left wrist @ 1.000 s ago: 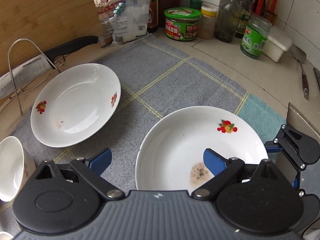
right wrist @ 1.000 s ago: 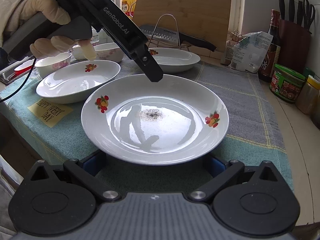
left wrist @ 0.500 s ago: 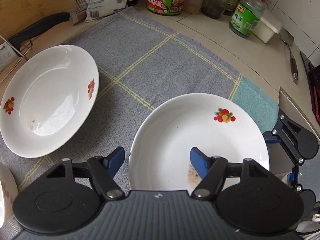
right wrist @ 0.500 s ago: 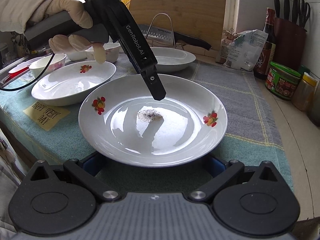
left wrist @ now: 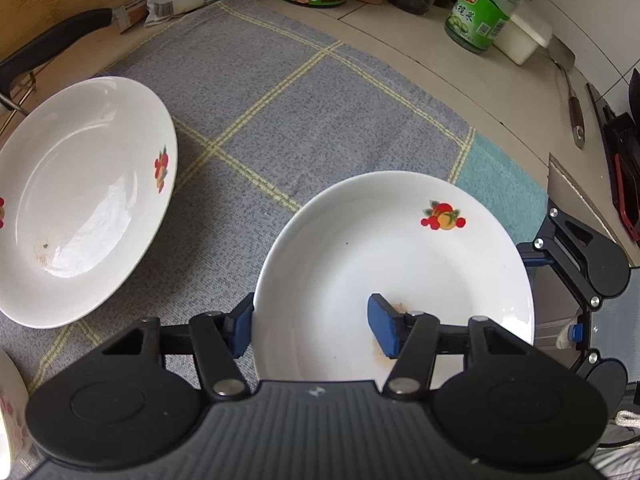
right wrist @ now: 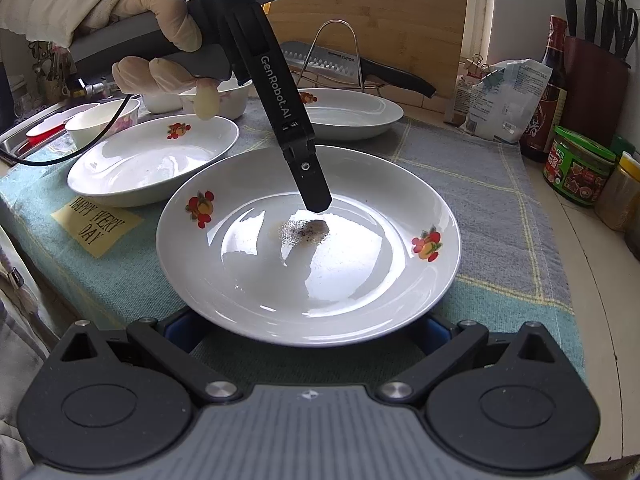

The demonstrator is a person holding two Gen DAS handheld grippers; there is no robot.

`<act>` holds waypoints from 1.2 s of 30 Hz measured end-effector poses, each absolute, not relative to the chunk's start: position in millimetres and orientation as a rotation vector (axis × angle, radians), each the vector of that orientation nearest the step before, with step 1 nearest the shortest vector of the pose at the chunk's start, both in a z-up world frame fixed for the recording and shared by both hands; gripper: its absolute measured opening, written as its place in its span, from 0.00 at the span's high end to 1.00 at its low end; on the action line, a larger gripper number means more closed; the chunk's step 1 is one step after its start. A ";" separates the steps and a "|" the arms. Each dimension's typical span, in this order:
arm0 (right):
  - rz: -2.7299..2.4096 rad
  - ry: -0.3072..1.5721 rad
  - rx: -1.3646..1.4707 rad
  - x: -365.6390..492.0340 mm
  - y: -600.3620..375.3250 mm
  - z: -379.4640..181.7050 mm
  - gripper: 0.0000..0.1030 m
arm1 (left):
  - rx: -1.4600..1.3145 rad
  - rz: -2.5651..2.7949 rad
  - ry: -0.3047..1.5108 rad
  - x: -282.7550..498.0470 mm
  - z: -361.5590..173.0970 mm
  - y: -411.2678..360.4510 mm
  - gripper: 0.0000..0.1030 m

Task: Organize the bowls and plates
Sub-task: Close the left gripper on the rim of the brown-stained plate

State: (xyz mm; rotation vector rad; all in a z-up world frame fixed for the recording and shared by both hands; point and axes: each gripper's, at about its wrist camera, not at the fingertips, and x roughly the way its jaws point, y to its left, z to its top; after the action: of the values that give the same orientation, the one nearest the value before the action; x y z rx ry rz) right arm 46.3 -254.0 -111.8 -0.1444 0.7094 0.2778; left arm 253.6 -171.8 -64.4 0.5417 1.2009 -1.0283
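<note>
A: In the left wrist view, the left gripper (left wrist: 312,330) has its fingers clamped on the near plate (left wrist: 394,276), lower middle of the frame: one blue pad (left wrist: 241,330) against the outside of the rim, the other inside the well beside a brown smear. The plate sits on the mat (left wrist: 280,120).

B: So what worries you?

A: It's a one-sided pinch on a glossy, sloped wall. I'd guess that if it's lifted by that edge alone, the far side sags and the plate could pivot or slip out. The greasy patch by the inner pad won't help.

B: Anything nearby to hit?

A: A second plate (left wrist: 76,200) fills the left of the frame, apart from the held one. A swing that way could clip its rim.

B: And the right wrist view?

A: The same plate (right wrist: 308,248) fills the centre, the left gripper (right wrist: 310,184) coming down from the upper left with a gloved hand (right wrist: 160,40) on its handle. The right gripper (right wrist: 308,328) sits at the bottom; its blue fingers (right wrist: 180,330) stand wide, either side of the plate's near edge and under the rim, not pressing on it as far as I can tell.

B: Risk there?

A: If the left lifts alone, the near rim may drop onto those open fingers. Another plate (right wrist: 152,156) sits close at left and a third (right wrist: 352,114) behind, so a tilted carry could knock either one.
</note>
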 end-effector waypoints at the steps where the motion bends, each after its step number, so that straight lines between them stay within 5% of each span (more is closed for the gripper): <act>1: 0.276 0.710 -0.143 46.4 -253.8 -111.7 0.00 | 0.543 -1.031 1.203 253.9 -64.7 -171.6 0.45; 36: 0.195 0.721 -0.148 49.2 -263.9 -98.3 0.00 | 0.600 -1.061 1.115 251.3 -54.9 -186.2 0.45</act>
State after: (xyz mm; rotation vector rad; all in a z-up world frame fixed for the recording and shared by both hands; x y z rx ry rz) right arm 49.2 -263.9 -98.3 -0.1478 0.7207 0.1954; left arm 251.3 -186.2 -54.9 0.6000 1.1153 -1.0615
